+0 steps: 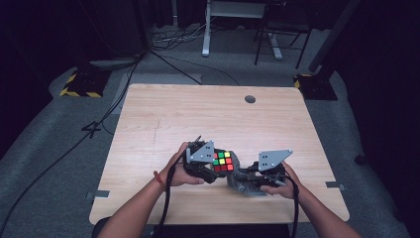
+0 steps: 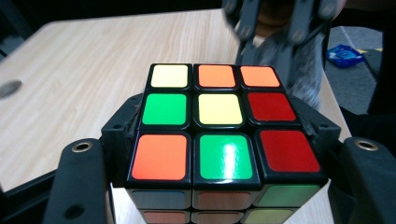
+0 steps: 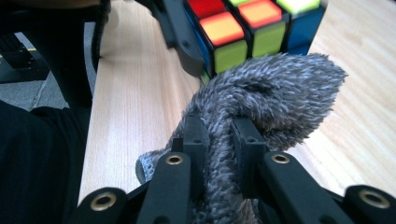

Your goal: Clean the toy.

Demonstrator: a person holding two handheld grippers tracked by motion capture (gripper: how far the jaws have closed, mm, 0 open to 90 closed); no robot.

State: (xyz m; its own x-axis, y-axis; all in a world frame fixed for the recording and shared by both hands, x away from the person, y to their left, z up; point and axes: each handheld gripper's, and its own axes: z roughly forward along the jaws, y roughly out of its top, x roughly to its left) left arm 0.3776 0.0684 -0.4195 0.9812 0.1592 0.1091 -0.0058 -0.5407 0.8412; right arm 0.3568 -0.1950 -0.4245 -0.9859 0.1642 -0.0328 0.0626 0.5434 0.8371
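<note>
Left tool (image 2: 224, 186) clamps cube (image 2: 219, 126); right tool (image 3: 219, 135) pinches cloth (image 3: 275, 88).

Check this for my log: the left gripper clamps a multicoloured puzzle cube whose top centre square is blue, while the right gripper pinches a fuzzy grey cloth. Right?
Not quite. In the left gripper view, the multicoloured puzzle cube has a yellow top centre square, not blue. The rest holds: the left gripper clamps it, and the right gripper pinches the fuzzy grey cloth.

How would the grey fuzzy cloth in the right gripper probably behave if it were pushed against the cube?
The grey fuzzy cloth is bunched and folded between the right gripper jaws, so it is likely floppy. Its pile should grip the Rubik's cube, not slide.
</note>
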